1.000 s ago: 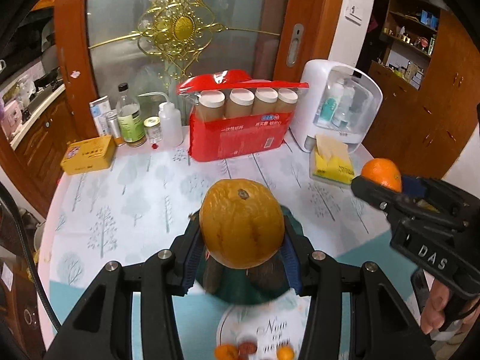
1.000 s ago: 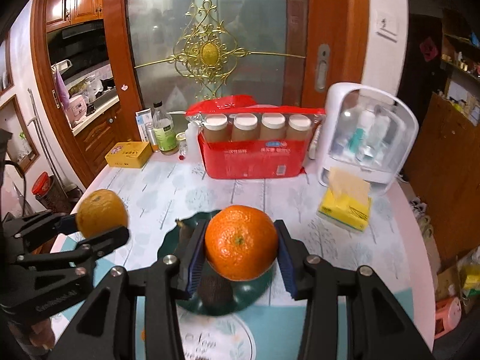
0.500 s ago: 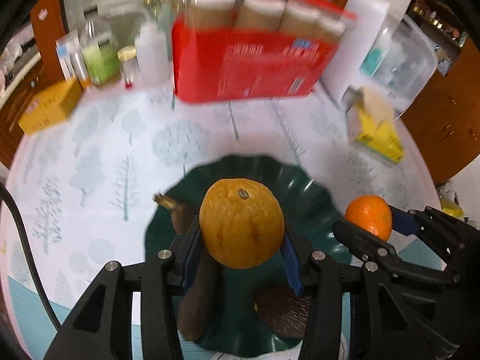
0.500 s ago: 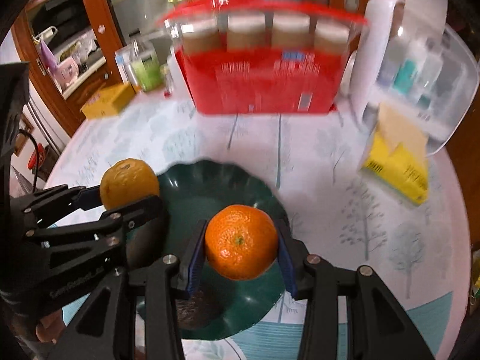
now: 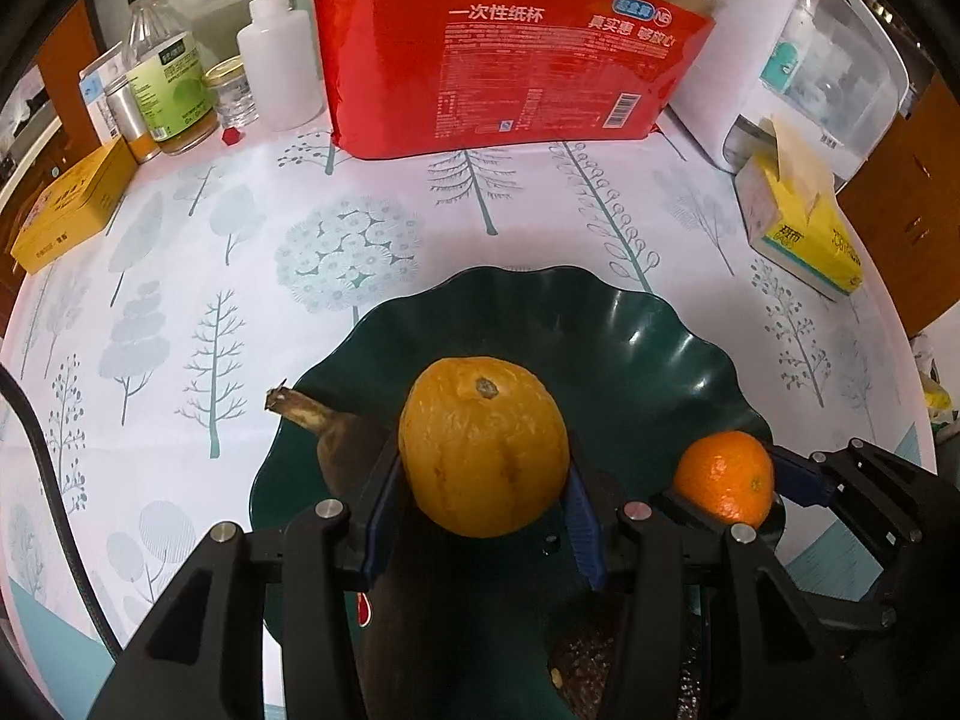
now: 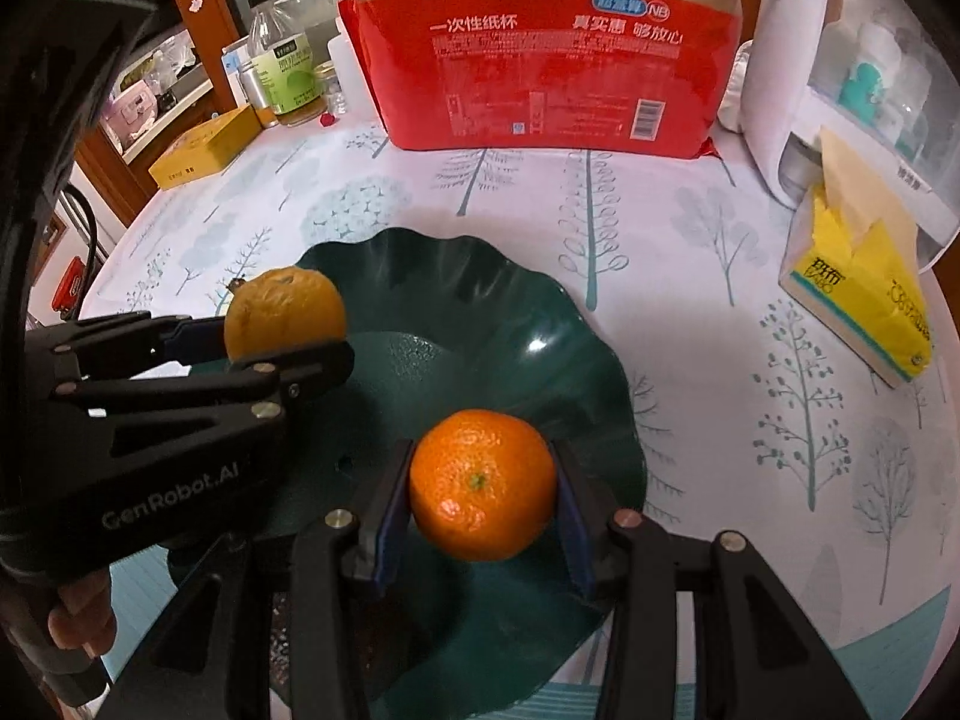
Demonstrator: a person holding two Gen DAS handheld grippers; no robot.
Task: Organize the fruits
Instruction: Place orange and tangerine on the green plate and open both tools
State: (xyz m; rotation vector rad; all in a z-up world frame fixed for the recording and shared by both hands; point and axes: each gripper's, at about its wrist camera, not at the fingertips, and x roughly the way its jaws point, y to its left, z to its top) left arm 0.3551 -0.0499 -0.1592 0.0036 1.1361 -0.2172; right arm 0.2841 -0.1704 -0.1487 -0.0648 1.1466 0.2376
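Note:
My left gripper (image 5: pixel 483 477) is shut on a wrinkled yellow-orange fruit (image 5: pixel 483 447) and holds it over the near left part of a dark green wavy plate (image 5: pixel 600 324). My right gripper (image 6: pixel 483 492) is shut on a bright orange tangerine (image 6: pixel 483 483) over the plate's near right part (image 6: pixel 480 300). Each gripper shows in the other's view: the tangerine (image 5: pixel 723 477) at the right, the yellow fruit (image 6: pixel 285 315) at the left. A dark overripe banana (image 5: pixel 336 432) and a brown fruit (image 5: pixel 585 660) lie in the plate, partly hidden by my fingers.
A red pack of paper cups (image 5: pixel 510 48) stands behind the plate. Bottles and jars (image 5: pixel 174 78) and a yellow box (image 5: pixel 66 207) are at the back left. A yellow tissue pack (image 5: pixel 798 228) and a white dispenser (image 5: pixel 798 48) are at the right. The tablecloth (image 5: pixel 240 276) has tree prints.
Both grippers have moved forward and down toward the green plate, each still holding its fruit. The plate and the red pack now look much closer.

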